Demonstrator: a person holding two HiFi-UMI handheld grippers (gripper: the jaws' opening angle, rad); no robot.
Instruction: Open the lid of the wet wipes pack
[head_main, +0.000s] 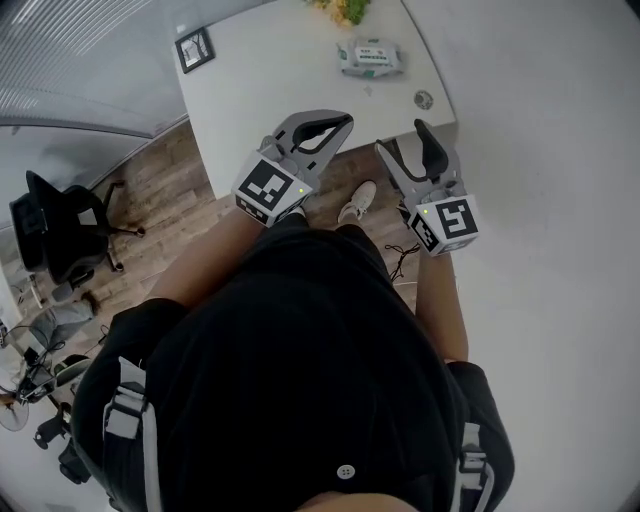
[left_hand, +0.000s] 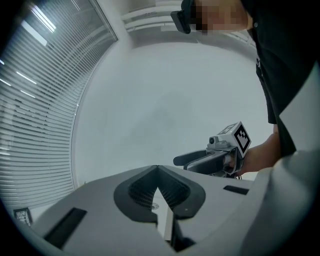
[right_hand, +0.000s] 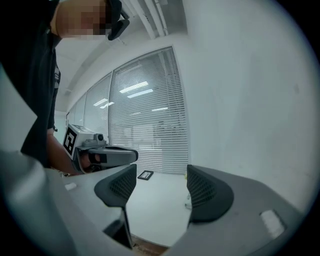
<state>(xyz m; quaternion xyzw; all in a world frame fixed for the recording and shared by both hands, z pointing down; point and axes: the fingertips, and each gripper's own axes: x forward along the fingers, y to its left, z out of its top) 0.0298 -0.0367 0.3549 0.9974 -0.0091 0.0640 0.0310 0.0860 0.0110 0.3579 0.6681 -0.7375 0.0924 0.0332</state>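
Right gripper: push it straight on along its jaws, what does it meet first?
Probably the white table: its near edge sits just ahead of the right gripper, whose jaws stand open with nothing between them. Farther along roughly that line lies the wet wipes pack; height above the tabletop is unclear.

White on the table (head_main: 285, 95) top. White with green print on the wet wipes pack (head_main: 371, 58). Light grey on the shells of the left gripper (head_main: 340, 122) and the right gripper (head_main: 402, 138); black, finely ribbed, on the pads (right_hand: 207, 192); black-and-white square markers on each cube, with one small green dot. Black on the picture frame (head_main: 194, 48) and the office chair (head_main: 60, 225). Brown wood grain on the floor (head_main: 160, 195). Black on the person's clothing (head_main: 300, 350), grey on its straps. White on the shoe (head_main: 357, 203). Fine horizontal grey-white stripes on the blinds (right_hand: 145, 115). Yellow and green on the item (head_main: 345, 8) at the table's far edge.
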